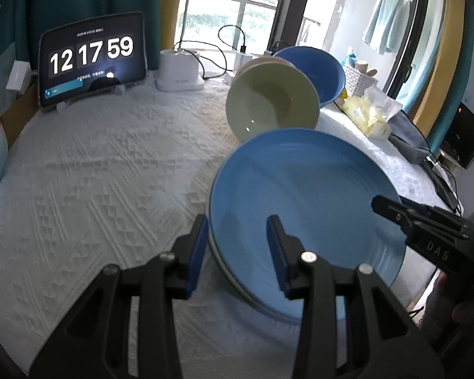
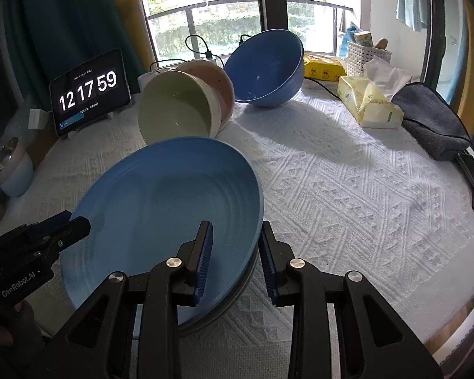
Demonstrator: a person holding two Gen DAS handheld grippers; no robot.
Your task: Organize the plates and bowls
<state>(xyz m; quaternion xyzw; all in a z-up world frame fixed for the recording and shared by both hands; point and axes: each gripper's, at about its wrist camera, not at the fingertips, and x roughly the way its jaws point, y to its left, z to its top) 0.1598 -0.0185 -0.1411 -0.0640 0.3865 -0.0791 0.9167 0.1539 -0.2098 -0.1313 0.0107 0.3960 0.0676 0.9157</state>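
Both claws angle steeply down at the blue plate from opposite sides. Left claw comes in at the plate's 9 o'clock edge: one pad outside the rim, the other over the plate's inner face, jaws partly closed around the rim. Can't tell whether the pads actually pinch it. Right claw is at the 3 o'clock edge, same straddle: one pad inside the plate, one outside under the rim, partly closed; contact not clear either. In the left wrist view the right claw shows at 3 o'clock of frame, tip over the plate rim, with part of a hand behind it.

Plate sits tilted on the white textured cloth of the tabletop, with a grey edge showing under it, maybe a second plate. Plate is empty.

At 12 o'clock from the plate: cream bowl tipped on its side, mouth toward the cameras, nested in a pink bowl. Empty. Just beyond, at 1 o'clock, a big blue bowl also tipped, empty.

Tablet clock stands at 10 o'clock. Tissue pack and grey cloth at 2 o'clock.
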